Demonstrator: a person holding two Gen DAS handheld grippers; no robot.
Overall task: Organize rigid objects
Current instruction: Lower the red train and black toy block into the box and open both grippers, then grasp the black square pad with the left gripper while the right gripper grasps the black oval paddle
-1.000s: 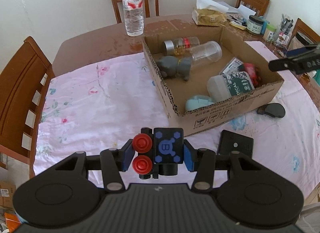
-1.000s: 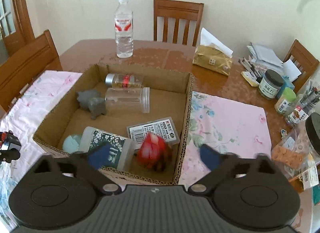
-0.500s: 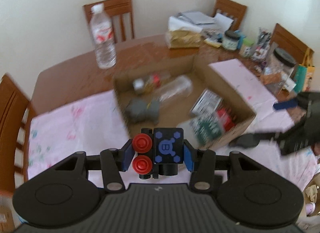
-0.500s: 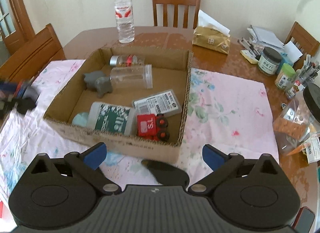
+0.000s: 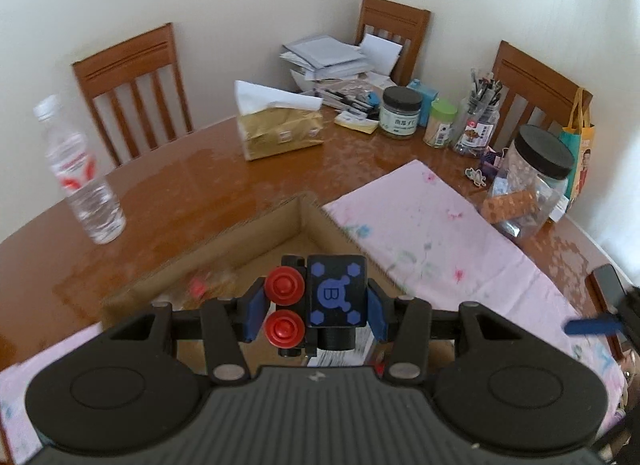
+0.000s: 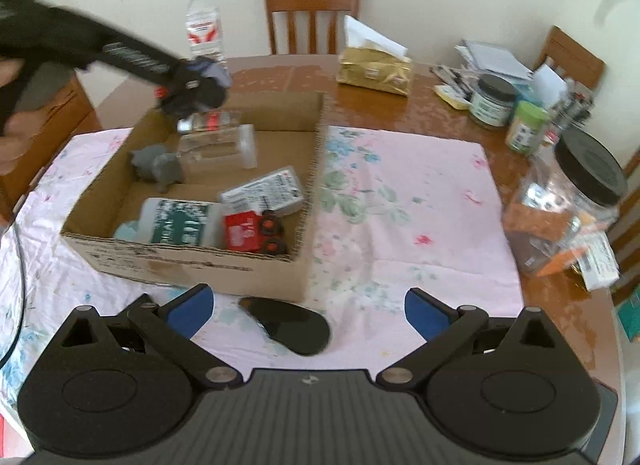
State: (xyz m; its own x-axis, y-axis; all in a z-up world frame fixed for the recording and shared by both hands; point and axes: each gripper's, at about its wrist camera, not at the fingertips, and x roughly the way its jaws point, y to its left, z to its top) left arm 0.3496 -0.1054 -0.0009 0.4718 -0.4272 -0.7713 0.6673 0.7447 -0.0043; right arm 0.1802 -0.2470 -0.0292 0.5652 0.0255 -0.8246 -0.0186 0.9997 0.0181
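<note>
Black cube-shaped toy block with blue hexagon markings and red round knobs (image 5: 324, 297): clamped in left gripper (image 5: 316, 303), above open brown cardboard box (image 6: 192, 261), toward its twelve o'clock wall. Right gripper (image 6: 306, 307): jaws apart, empty, over flat black oval object (image 6: 292, 325) on pink floral cloth (image 6: 400, 201) at box's six o'clock.

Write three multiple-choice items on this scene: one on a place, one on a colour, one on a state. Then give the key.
1. Where does the black oval object lie?
A. on the cloth in front of the cardboard box
B. inside the box
C. on a chair

2. What colour are the toy block's two round knobs?
A. green
B. red
C. white

3. How is the right gripper?
A. shut on a bottle
B. shut on nothing
C. open, empty

Key: A, it rests on the floral cloth outside the box wall; B, both knobs show red; C, its fingers stand apart with nothing between.
</note>
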